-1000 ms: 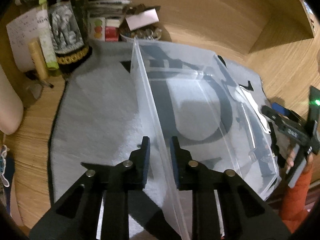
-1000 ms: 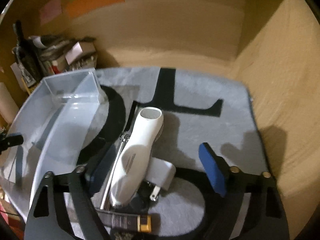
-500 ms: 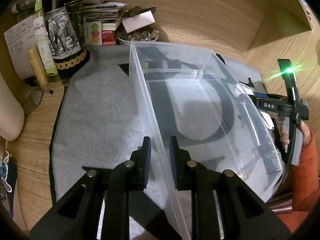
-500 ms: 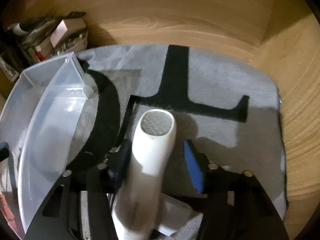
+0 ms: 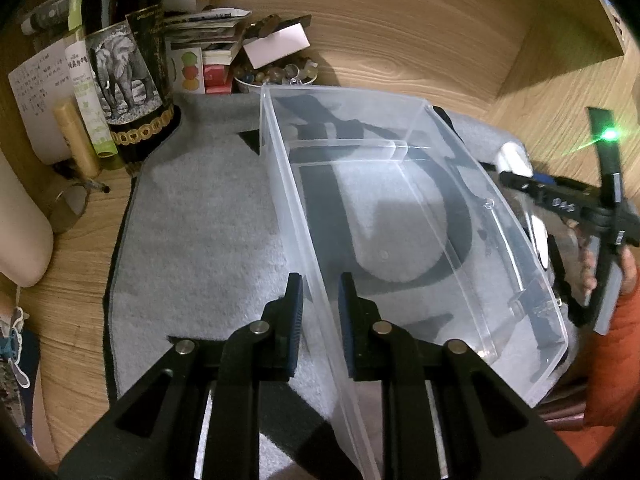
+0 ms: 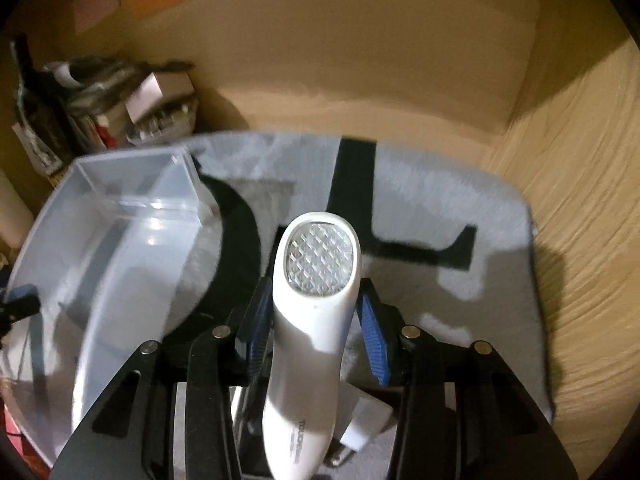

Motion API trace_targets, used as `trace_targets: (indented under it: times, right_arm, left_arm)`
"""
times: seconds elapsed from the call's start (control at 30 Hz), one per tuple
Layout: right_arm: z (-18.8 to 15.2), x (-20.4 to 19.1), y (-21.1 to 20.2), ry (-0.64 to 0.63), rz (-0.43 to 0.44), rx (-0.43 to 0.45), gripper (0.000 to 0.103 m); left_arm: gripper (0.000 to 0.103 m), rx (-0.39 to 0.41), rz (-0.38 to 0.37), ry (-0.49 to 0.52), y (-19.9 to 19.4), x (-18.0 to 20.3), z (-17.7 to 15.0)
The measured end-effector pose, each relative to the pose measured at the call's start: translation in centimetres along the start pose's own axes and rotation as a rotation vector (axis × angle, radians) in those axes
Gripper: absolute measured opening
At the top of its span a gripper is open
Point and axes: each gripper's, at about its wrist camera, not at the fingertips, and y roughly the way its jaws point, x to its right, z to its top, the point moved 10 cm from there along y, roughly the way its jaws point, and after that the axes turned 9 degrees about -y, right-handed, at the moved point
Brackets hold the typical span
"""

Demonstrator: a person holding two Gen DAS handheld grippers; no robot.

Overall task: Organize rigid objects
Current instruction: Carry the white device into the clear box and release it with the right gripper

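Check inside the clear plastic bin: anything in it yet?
Nothing visible inside the clear plastic bin; the grey mat and its black lettering show through the floor. The near corner is cut off by the left gripper, so that part is unconfirmed.

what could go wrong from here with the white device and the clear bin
1. The right gripper pinches the smooth, rounded white handheld device near its head, and the long body hangs below; it might pivot or slip.
2. The left gripper clamps only one thin wall of the clear plastic bin; the bin could flex or twist if the device lands hard.
3. A grey plug adapter lies just under the device and could get knocked.
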Motion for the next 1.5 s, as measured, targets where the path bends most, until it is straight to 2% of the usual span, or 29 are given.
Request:
trace_targets:
  times: [0.43,0.73,0.87,1.1,1.33,1.5]
  right_arm:
    - [4.0,-1.2,-7.7,-0.05,0.013,0.217,0.036]
    - [7.9,-6.2,-12.0,-0.136,0.074,0.349,0.037]
    - [9.3,-9.0,-12.2,-0.185,0.115,0.384,0.037]
    - [10.5,-14.0,-8.3,-0.256,0.202,0.348,0.037]
    - [6.4,-16.2,-4.7,-0.292,0.207,0.225,0.037]
    - [4.1,-15.8,-6.2,-0.311,0.192,0.233,0.037]
  left_arm:
    - [0.016,0.045,0.018,0.006,-0.6,0.0,0.3]
    - [0.015,0.072,0.03,0.016,-1.1,0.2,0.5]
    - [0.015,0.078,0.024,0.014,-1.3,0.2,0.5]
    - [0.015,0.079,0.014,0.01,-1.4,0.2,0.5]
    - [0.015,0.079,0.017,0.013,-1.4,0.3,0.4]
    - [0.015,0.083,0.016,0.016,-1.4,0.4,0.4]
